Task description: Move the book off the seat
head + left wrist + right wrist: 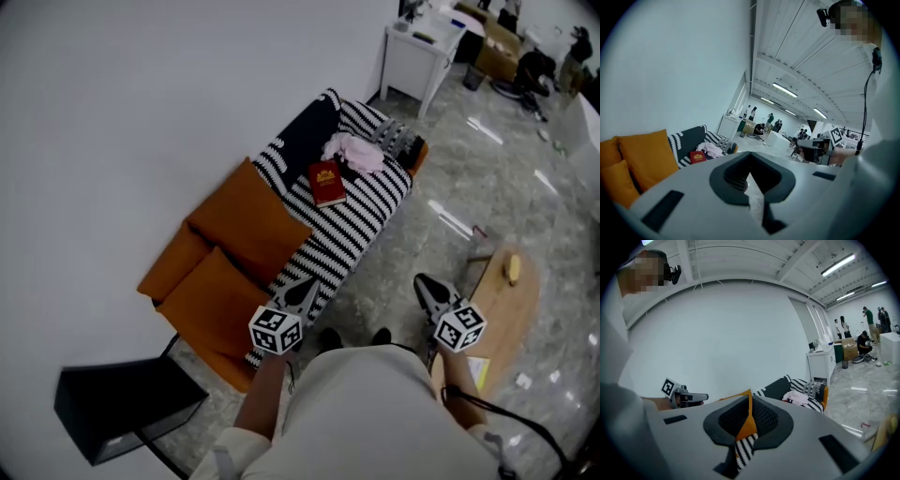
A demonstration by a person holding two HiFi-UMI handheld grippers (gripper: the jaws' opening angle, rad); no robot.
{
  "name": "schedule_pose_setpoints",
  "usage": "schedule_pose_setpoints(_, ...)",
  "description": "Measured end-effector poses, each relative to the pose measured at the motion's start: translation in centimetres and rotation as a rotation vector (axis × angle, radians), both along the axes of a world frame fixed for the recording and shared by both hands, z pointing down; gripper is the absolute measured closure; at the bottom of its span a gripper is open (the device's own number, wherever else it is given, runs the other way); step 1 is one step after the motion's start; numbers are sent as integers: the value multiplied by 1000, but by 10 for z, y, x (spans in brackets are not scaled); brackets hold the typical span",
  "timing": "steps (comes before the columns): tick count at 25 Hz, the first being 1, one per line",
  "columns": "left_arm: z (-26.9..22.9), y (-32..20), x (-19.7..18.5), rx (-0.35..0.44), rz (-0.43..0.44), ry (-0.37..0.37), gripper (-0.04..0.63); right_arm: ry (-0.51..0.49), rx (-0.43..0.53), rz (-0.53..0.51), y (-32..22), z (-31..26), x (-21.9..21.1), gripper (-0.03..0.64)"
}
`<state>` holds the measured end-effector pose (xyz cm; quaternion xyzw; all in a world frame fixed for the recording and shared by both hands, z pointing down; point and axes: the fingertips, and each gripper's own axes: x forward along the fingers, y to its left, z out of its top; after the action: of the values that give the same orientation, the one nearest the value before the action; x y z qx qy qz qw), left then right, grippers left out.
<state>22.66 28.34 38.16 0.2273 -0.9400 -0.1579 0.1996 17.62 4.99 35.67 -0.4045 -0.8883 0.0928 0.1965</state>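
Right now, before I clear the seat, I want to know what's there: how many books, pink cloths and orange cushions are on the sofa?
Red book: 1
Pink cloth: 1
Orange cushions: 2
Total: 4

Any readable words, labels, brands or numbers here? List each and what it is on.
None can be read.
Red book on the striped sofa: gold emblem on the cover, any lettering too small to read.
Left gripper and right gripper: black-and-white square marker patterns only, no words or numbers.
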Motion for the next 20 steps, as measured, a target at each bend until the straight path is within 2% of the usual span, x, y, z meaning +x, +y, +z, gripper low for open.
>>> schedule_pose_setpoints(9,5,22,0,-19,45,0,594,13,-5,51,16,8,5,571)
schedule_pose_setpoints(20,17,22,-14,-25,13,44,594,44,13,-8,28,18,-18,569)
